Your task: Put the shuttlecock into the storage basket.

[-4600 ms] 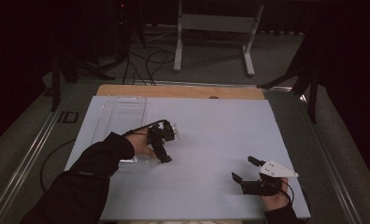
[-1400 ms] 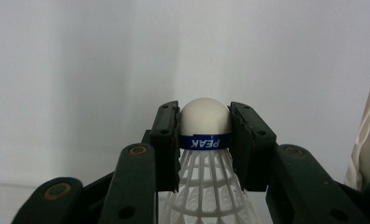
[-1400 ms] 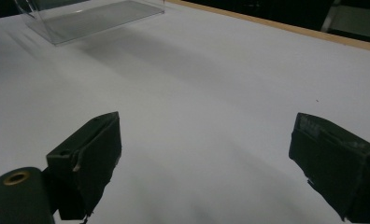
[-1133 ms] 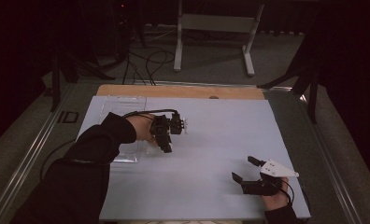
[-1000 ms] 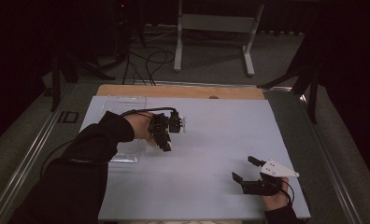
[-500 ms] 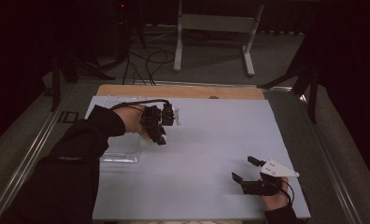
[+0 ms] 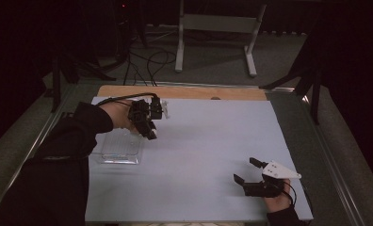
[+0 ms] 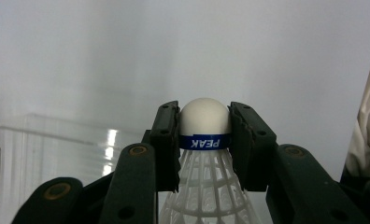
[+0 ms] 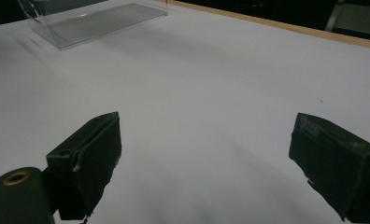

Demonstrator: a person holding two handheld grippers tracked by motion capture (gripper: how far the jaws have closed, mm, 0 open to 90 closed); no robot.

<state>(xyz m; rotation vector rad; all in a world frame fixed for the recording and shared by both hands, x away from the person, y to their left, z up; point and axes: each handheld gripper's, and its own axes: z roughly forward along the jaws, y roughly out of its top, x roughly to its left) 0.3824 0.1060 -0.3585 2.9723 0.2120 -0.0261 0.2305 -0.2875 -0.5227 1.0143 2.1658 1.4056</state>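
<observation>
Here the left gripper (image 8: 204, 140) clamps a white shuttlecock (image 8: 204, 122) by its cork, skirt trailing back between the jaws, above the clear tray (image 7: 121, 148), probably for placing. The right gripper (image 7: 246, 170) rests on the table (image 7: 208, 141), jaws wide apart and holding nothing.

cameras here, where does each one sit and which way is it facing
High view: above the person's side, looking forward and down on the table; both sleeves and hands, left gripper, right gripper.
Left gripper view: on the left gripper, along jaws clamping a shuttlecock.
Right gripper view: on the right gripper, along open jaws across the table.
Shared: the clear tray appears in all three.
</observation>
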